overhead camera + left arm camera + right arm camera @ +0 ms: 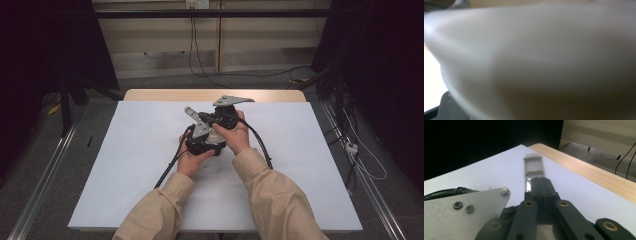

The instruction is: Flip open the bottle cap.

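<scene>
1. Two grippers meet at the middle of the white table (pixel 125 165). Your left gripper (pixel 202 142) and right gripper (pixel 225 117) are touching, with something pale (pixel 216 136) between your hands; keep both hands steady.
2. Left gripper view: a smooth, rounded white surface (pixel 536 62) sits very close and blurred. I cannot see the jaws; they seem pressed together.
3. Right gripper view: the right gripper (pixel 541 183) has its black jaws pressed together on a flat grey plastic strip (pixel 533 166), matte with a rounded end. Hold it level above the table.

Left claw (pixel 201 142) closed, right claw (pixel 539 185) closed, hands close together, forearms converging.
</scene>
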`<move>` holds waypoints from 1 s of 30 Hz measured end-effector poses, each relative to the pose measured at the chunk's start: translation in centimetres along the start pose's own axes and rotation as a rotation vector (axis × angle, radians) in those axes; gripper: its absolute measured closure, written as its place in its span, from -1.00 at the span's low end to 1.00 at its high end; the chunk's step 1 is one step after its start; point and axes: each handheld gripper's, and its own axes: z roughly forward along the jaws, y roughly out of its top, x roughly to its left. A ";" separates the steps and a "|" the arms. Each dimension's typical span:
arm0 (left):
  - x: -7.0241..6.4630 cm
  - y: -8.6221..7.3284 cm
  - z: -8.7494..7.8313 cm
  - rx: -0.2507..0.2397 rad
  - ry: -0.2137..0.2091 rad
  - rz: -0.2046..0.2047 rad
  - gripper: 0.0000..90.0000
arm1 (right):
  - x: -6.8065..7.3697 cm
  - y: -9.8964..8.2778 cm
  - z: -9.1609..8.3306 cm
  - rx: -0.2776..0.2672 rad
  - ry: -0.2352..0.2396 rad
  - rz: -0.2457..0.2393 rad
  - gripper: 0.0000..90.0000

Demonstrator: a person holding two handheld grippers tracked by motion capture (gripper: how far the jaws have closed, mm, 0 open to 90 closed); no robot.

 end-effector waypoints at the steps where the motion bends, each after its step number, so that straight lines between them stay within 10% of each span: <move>1: 0.0 0.0 0.0 0.000 -0.001 0.000 -0.59 | 0.0 0.0 0.0 0.002 0.000 -0.001 1.00; 30: 0.1 0.3 -0.9 0.009 -0.009 -0.008 -0.73 | -0.1 -0.2 -1.2 -0.011 -0.014 -0.007 1.00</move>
